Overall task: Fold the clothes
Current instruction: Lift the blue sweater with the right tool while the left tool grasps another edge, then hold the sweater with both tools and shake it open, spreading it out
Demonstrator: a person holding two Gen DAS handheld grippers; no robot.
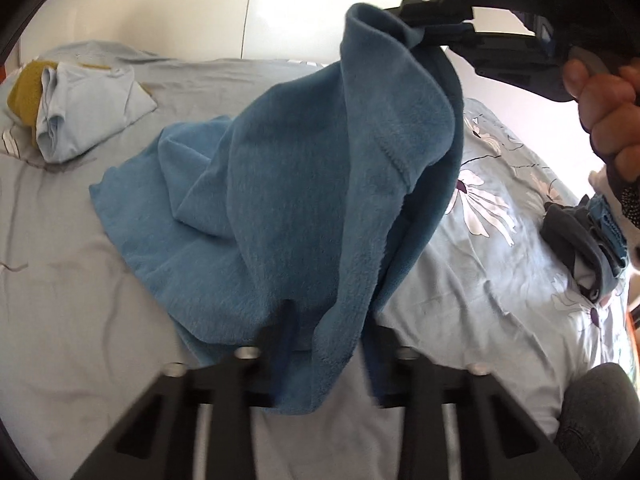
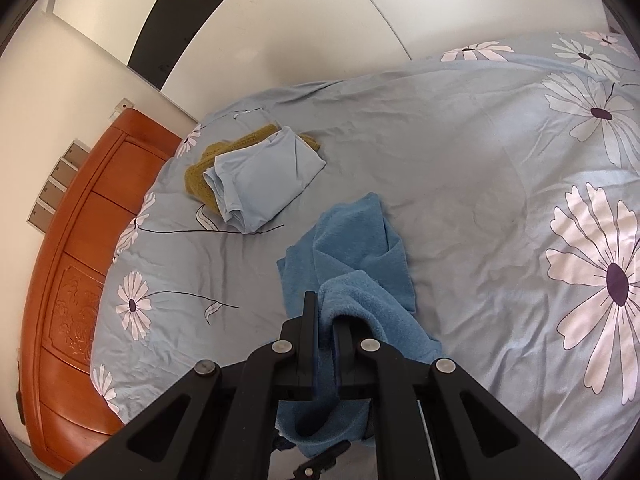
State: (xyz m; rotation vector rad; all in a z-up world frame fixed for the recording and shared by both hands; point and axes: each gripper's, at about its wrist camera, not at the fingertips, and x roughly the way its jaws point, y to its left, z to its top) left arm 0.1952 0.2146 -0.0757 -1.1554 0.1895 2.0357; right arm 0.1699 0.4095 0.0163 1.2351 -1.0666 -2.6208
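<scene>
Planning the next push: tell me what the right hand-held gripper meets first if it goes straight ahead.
The right hand-held gripper, shut on the blue fleece, would first meet more of that fleece lying on the bed; depth is unclear.

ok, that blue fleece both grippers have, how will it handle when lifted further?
Likely floppy: the blue fleece hangs in loose folds from the right gripper. Its pile looks grippy, so slip seems unlikely. Its lower end lies on the bed and would probably drag.

Right gripper (image 2: 326, 330): jaws closed on a raised fold of the blue fleece garment (image 2: 352, 248); remainder trails onto the bed (image 2: 460, 168). Folded pale-blue shirt (image 2: 264, 176) lies atop a mustard knit (image 2: 200, 178) near the bed's wooden headboard (image 2: 76, 264) edge.
</scene>
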